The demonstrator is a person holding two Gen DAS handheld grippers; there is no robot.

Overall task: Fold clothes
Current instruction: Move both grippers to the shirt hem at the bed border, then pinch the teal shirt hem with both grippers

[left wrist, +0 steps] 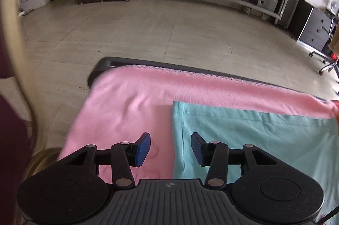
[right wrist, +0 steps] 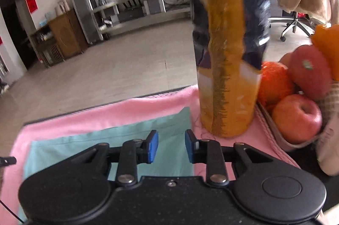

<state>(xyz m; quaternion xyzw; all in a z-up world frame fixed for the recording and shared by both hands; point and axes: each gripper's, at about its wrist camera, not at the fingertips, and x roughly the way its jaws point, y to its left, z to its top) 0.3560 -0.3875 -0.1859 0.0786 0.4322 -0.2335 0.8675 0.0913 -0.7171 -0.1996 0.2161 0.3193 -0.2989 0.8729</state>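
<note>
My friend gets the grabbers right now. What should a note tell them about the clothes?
Left gripper: open, holding nothing, above the left edge of the teal garment.
Right gripper: open, holding nothing, above the garment's right edge.
The garment lies flat in a neat rectangle on the pink cloth.
Beside it on the right: a tall yellow bag and a basket of fruit.
Done: it looks at least partly folded.
Left: possibly another fold; I can't tell how many remain.
</note>
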